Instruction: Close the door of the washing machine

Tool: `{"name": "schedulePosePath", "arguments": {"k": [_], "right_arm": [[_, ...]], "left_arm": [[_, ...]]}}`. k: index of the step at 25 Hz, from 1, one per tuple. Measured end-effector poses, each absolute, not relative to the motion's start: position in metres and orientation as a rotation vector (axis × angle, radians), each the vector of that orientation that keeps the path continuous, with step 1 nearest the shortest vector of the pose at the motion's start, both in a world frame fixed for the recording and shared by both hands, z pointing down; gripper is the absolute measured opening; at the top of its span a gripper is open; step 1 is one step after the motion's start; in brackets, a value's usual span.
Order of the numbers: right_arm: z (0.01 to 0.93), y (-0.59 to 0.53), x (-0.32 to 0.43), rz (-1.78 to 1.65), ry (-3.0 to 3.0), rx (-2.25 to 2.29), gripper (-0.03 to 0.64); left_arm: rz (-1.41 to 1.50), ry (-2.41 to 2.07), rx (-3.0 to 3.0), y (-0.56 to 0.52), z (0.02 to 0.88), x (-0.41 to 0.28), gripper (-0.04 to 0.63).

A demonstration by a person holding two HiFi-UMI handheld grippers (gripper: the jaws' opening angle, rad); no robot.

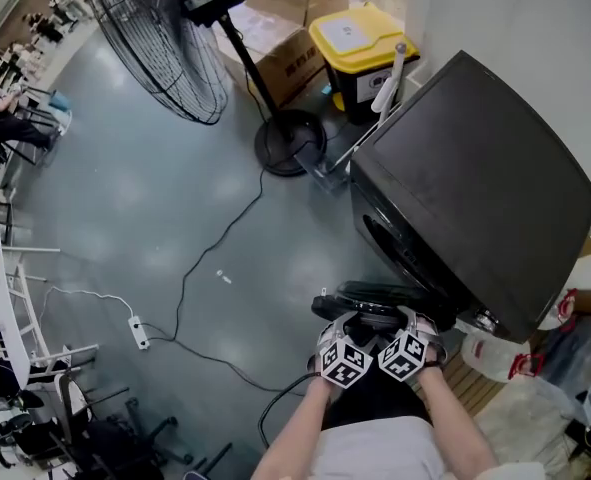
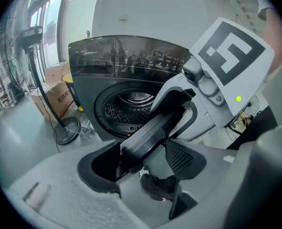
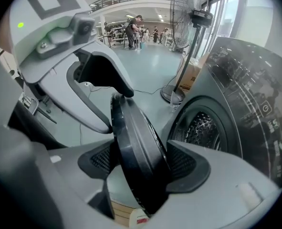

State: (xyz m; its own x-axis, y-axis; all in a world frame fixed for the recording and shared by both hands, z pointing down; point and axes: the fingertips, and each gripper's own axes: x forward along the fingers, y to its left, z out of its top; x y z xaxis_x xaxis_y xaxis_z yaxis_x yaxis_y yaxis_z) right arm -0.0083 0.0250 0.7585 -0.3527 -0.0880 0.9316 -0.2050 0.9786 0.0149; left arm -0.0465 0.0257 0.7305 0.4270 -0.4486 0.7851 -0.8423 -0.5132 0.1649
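The round black washer door [image 3: 131, 128], rim clamped in left gripper [image 2: 143, 159] and right gripper [image 3: 143, 162], needs one steady, hinge-following push.

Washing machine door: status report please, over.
Left gripper, right gripper: jaws shut on door. Door open, not yet closed. Nothing seen between door and drum opening.

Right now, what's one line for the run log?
door: open, drum visible | left gripper: shut on door | right gripper: shut on door | task: not done
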Motion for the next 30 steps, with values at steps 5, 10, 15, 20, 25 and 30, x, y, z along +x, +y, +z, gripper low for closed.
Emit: {"name": "schedulePosePath", "arguments": {"k": [5,10,15,20,25,30], "right_arm": [[0.754,0.018,-0.007,0.150,-1.956,0.216,0.298],[0.746,0.011,-0.009,0.137,-1.979,0.243,0.282],[0.732,0.003,-0.007,0.096,-1.999,0.260,0.238],[0.730,-0.005,-0.008,0.121,-1.985,0.306,0.230],[0.730,-0.017,-0.006,0.140,-1.973,0.362,0.230],[0.728,-0.025,-0.005,0.166,-1.961,0.412,0.222]], "left_arm": [[0.932,-1.025,2.184,0.015,0.732,-0.047,0.298],[0.949,-0.973,2.206,0.006,0.734,-0.051,0.298],[0.971,-0.930,2.229,-0.007,0.732,-0.052,0.298],[0.999,-0.878,2.247,-0.017,0.731,-0.054,0.298],[1.025,-0.837,2.267,-0.030,0.732,-0.052,0.298],[1.059,-0.791,2.279,-0.041,0.733,-0.051,0.298]]}}
